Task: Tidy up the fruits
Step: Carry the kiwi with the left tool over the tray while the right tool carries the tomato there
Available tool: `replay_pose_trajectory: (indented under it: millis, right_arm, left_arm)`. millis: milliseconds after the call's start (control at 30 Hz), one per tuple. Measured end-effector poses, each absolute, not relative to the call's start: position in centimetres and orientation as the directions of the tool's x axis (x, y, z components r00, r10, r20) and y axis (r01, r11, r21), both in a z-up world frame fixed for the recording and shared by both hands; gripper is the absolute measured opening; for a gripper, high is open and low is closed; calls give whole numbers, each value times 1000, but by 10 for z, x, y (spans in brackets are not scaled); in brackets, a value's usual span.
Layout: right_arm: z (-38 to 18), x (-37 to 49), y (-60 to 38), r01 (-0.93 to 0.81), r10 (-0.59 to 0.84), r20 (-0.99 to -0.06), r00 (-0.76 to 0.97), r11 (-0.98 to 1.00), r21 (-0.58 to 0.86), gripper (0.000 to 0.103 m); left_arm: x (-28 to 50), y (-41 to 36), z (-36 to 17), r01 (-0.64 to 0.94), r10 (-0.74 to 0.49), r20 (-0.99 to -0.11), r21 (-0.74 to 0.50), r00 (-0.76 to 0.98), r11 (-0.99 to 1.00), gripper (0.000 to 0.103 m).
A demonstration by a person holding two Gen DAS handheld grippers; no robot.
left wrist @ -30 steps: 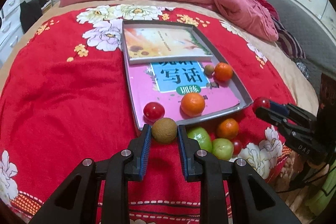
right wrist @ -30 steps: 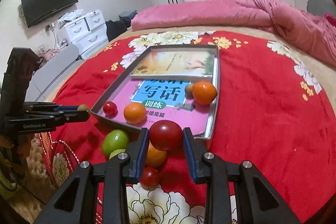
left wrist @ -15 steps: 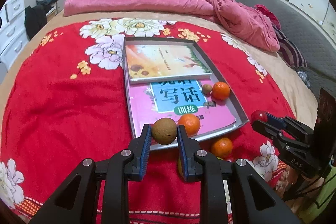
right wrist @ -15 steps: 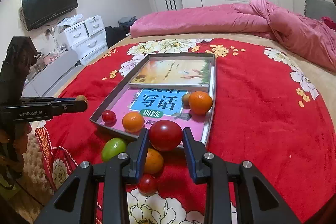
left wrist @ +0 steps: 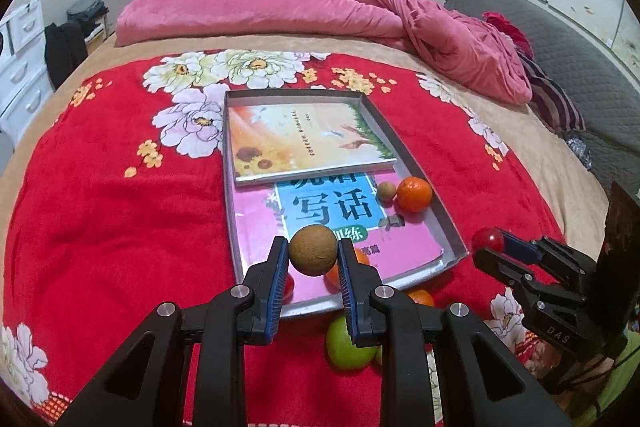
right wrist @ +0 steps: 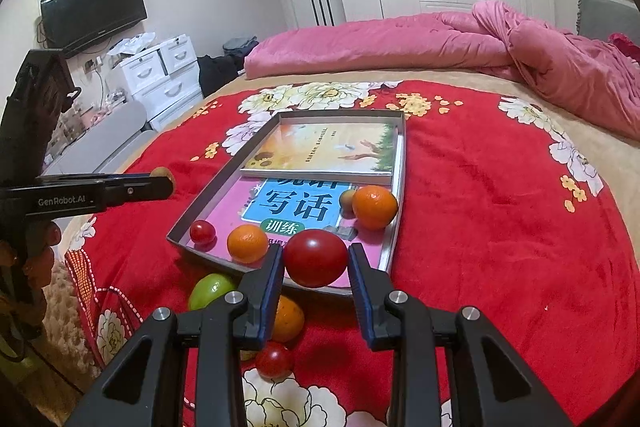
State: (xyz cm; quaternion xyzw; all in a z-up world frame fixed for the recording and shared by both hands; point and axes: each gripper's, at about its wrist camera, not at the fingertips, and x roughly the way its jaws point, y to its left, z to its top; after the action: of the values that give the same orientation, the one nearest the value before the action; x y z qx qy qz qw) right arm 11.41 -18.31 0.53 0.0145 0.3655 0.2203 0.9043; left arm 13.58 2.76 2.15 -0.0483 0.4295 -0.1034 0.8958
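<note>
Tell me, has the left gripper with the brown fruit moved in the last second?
Yes. The left gripper carried the brown fruit from the red blanket to over the tray.

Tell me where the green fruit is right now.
The green fruit lies on the red blanket just outside the tray's near edge, low and left in the right wrist view, beside a loose orange.

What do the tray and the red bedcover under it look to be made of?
Tray: looks like thin sheet metal or foil-faced card; its low grey walls have a dull silvery sheen and sharp folded corners, so I can't tell which. Red bedcover: soft plush fleece; fuzzy matte nap, printed flowers, and it dents under the tray.
</note>
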Motion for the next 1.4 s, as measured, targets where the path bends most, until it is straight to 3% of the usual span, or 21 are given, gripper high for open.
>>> replay_pose_trajectory:
  millis: [1400]
  right_arm:
    - [-4, 131, -180, -381, 383, -674, 632, 911, 161, 33]
  left_arm:
    - [186, 16, -29, 121, -197, -811, -157, 550, 980, 26]
